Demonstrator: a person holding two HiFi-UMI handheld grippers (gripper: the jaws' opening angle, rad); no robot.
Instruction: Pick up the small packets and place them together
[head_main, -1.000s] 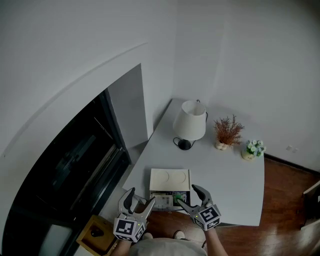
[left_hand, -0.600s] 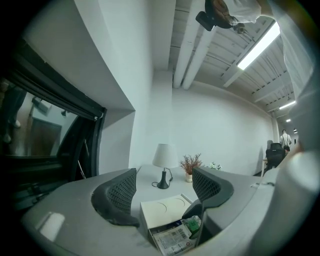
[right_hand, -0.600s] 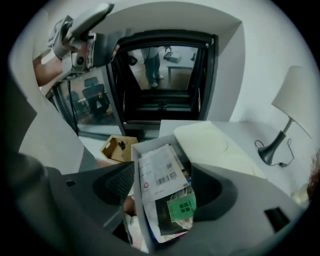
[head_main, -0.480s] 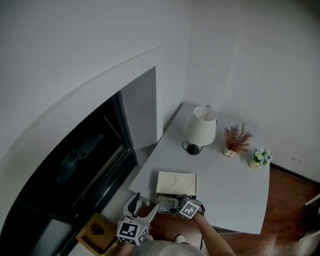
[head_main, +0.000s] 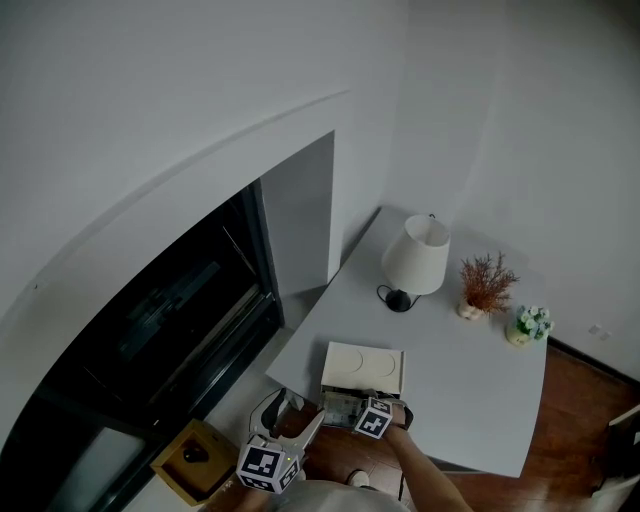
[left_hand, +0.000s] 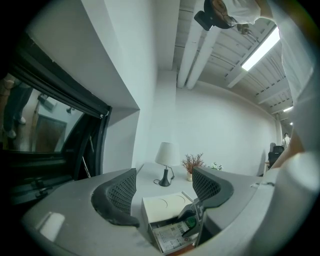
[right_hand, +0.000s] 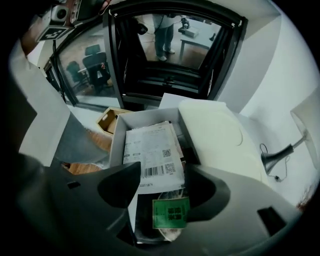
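Note:
A white open box (right_hand: 116, 135) sits at the table's near edge, with its cream lid (head_main: 362, 366) just behind it. Several white barcoded packets (right_hand: 150, 150) lie inside, and a small green packet (right_hand: 171, 212) lies at the near end. My right gripper (right_hand: 162, 186) points steeply down into the box (head_main: 340, 408). Its jaws have just been closing, with the green packet between them; it touches the right jaw and there is a gap at the left one. The left gripper (left_hand: 164, 187) is level, open and empty, in front of the box; it is at the lower left in the head view (head_main: 288, 408).
A white lamp (head_main: 415, 258), a dried plant (head_main: 483, 285) and a small flower pot (head_main: 528, 325) stand at the far end of the white table (head_main: 470, 390). A dark glass wall (head_main: 150, 330) runs along the left. A wooden box (head_main: 190, 460) sits on the floor below.
The right gripper has dropped from beside the left one and tipped down into the open box, over the green packet. The left gripper has hardly moved.

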